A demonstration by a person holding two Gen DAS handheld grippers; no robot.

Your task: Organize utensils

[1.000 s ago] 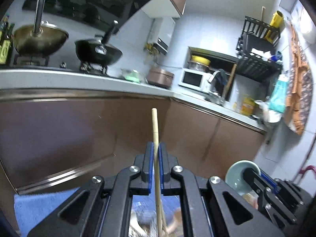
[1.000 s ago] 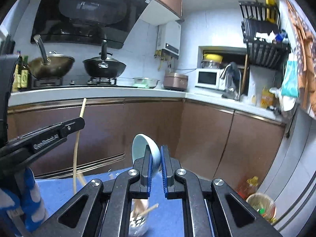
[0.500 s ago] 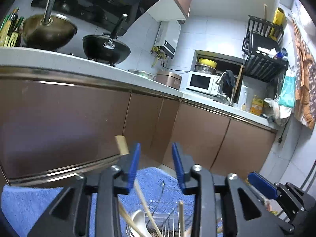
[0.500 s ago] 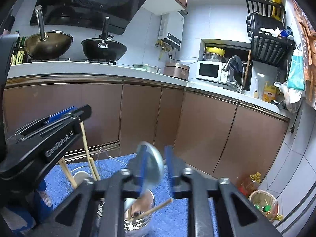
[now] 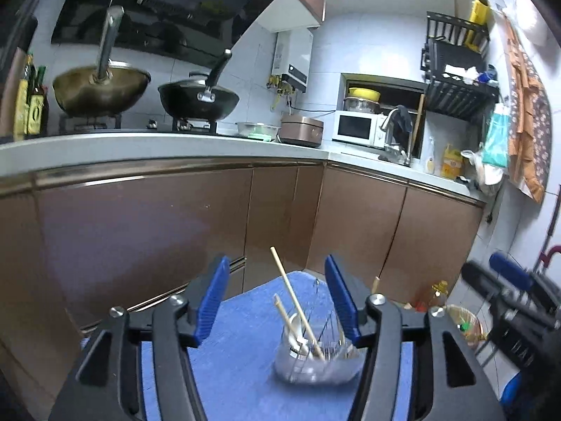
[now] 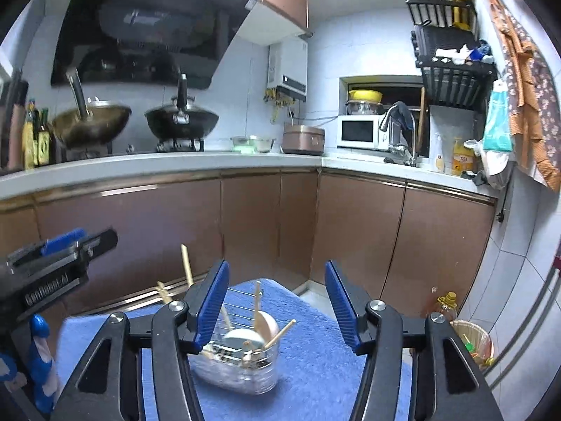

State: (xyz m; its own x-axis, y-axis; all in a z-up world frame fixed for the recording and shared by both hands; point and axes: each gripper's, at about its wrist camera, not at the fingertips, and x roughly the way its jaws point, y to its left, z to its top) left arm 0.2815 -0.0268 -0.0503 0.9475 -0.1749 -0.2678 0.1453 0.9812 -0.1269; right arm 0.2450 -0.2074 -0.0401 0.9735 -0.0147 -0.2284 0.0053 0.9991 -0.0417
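Note:
A clear utensil holder (image 5: 313,365) with a wire rack stands on a blue mat (image 5: 242,361). It holds wooden chopsticks (image 5: 294,301) and a white spoon (image 5: 292,326). In the right wrist view the holder (image 6: 238,368) also holds a pale spoon (image 6: 264,322), a pale rounded piece and chopsticks (image 6: 187,266). My left gripper (image 5: 277,301) is open and empty above the holder. My right gripper (image 6: 277,301) is open and empty above it too. Each gripper shows at the edge of the other's view, the right one (image 5: 508,301) and the left one (image 6: 56,263).
Brown cabinets (image 5: 175,231) under a white counter (image 5: 157,144) stand beyond the mat. Two woks (image 5: 196,100) sit on the stove. A microwave (image 5: 356,128), a faucet and a dish rack are at the right. A bin (image 6: 473,342) and an oil bottle (image 6: 445,303) stand on the floor.
My left gripper opened and let the chopstick drop into the holder. My right gripper opened and let go of the pale spoon, which now rests in the holder. Both grippers drew back.

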